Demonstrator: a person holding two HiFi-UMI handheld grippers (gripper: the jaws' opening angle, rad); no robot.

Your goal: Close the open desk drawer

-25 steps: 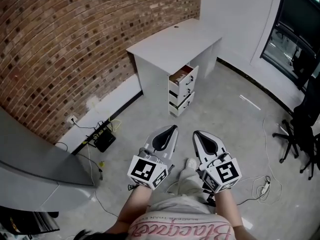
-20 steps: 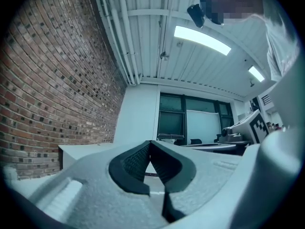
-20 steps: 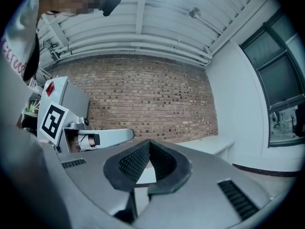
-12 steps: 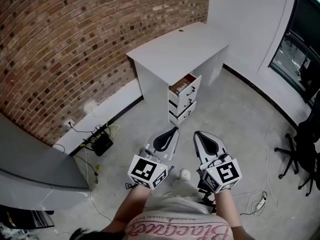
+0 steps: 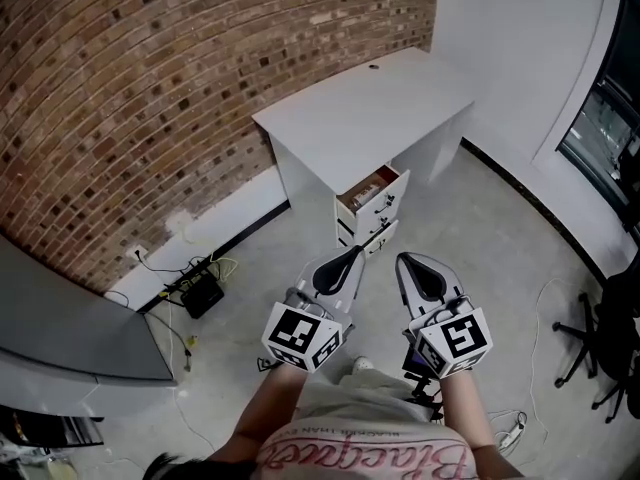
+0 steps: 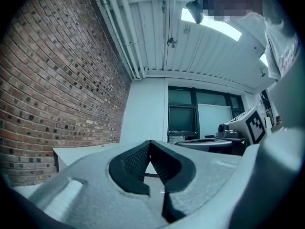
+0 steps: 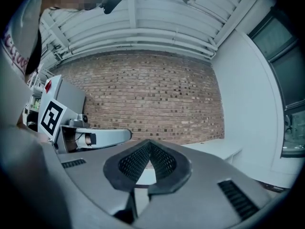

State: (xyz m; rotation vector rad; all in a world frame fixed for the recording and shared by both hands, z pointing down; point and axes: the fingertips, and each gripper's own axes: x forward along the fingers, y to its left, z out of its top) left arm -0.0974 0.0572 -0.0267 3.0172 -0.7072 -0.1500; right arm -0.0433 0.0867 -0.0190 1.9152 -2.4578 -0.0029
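The left tongs (image 5: 346, 258) are clenched on nothing, their dark ribbed pads meeting at the tip. The right tongs (image 5: 408, 264) are pressed together in the same way and are also empty. Both point level at the pale grey rectangular worktop (image 5: 370, 108), side by side and short of it, touching nothing.

Over the last second the person has walked toward the worktop. It sat higher and smaller in the head view, with bare concrete floor (image 5: 470, 238) between its drawers and the tongs. Now the tip of the left tongs overlaps the lowest drawer front in the picture (an overlap from the steep camera angle, not contact). I judge this as the approach still under way, with the push itself not begun. Since both tongs are already clenched, either blunt tip could serve as the pusher.

The open top drawer (image 5: 372, 190) hangs out from under the worktop's front edge, its white front panel with a small dark handle facing the tongs. Something brownish lies inside, too small to identify. The lower drawers (image 5: 382, 230) beneath it look nearly flush, though I cannot tell whether they are fully shut.

Behind the worktop runs a red brick wall (image 5: 150, 88). Well to its left, a black box (image 5: 203, 296) sits on the floor among loose cables.
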